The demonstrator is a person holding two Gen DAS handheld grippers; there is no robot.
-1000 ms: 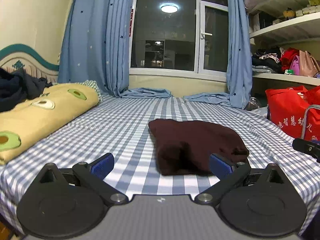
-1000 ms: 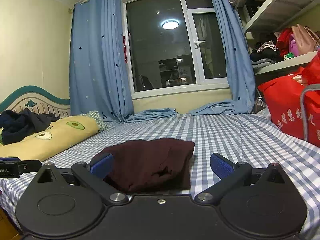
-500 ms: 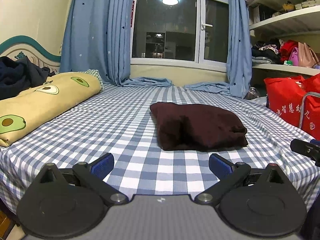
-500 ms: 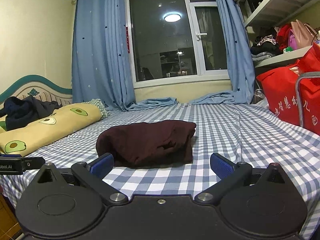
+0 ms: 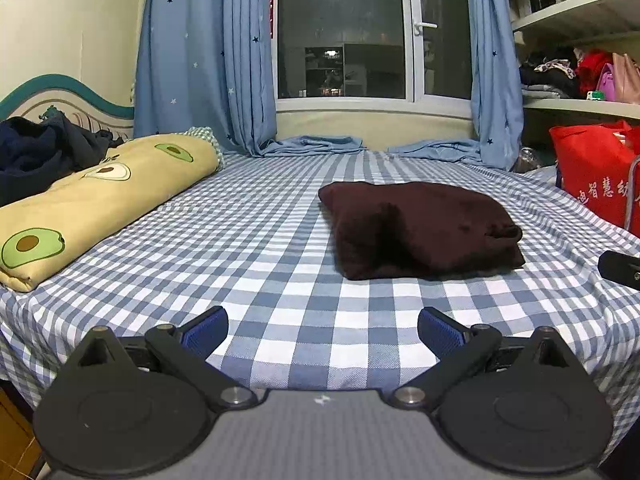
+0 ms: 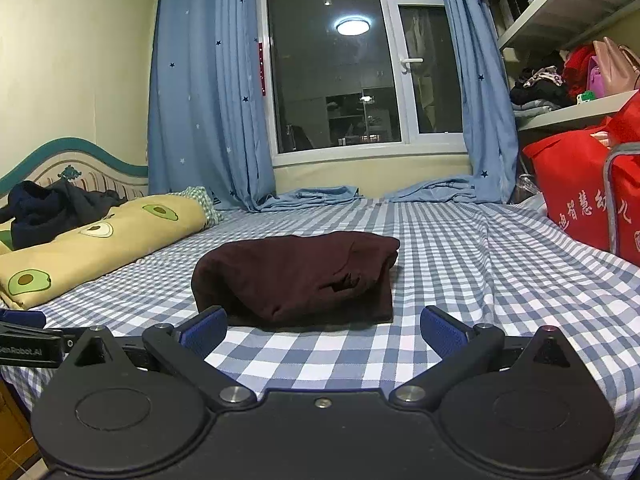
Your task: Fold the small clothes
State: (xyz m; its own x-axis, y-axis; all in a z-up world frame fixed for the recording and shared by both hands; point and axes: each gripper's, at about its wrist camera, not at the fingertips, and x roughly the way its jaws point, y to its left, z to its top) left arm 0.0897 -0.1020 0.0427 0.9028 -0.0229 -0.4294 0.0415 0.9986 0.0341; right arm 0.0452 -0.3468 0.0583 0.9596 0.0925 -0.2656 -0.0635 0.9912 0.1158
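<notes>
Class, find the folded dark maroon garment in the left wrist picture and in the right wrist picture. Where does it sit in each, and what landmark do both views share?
Left wrist view: the maroon garment lies right of centre on the checked sheet, well beyond the open fingers.
Right wrist view: it lies centre-left, just past the left fingertip.
Shared landmark: the red bag at the right edge.

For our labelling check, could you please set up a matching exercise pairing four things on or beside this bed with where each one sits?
Things:
1. folded dark maroon garment
2. yellow avocado-print quilt roll
3. red fabric bag with white characters
4. crumpled navy clothing

Places:
A. right edge of the bed
B. on top of the quilt roll by the headboard
C. middle of the checked sheet
D. along the left side of the bed

Pairs: 1-C, 2-D, 3-A, 4-B
</notes>
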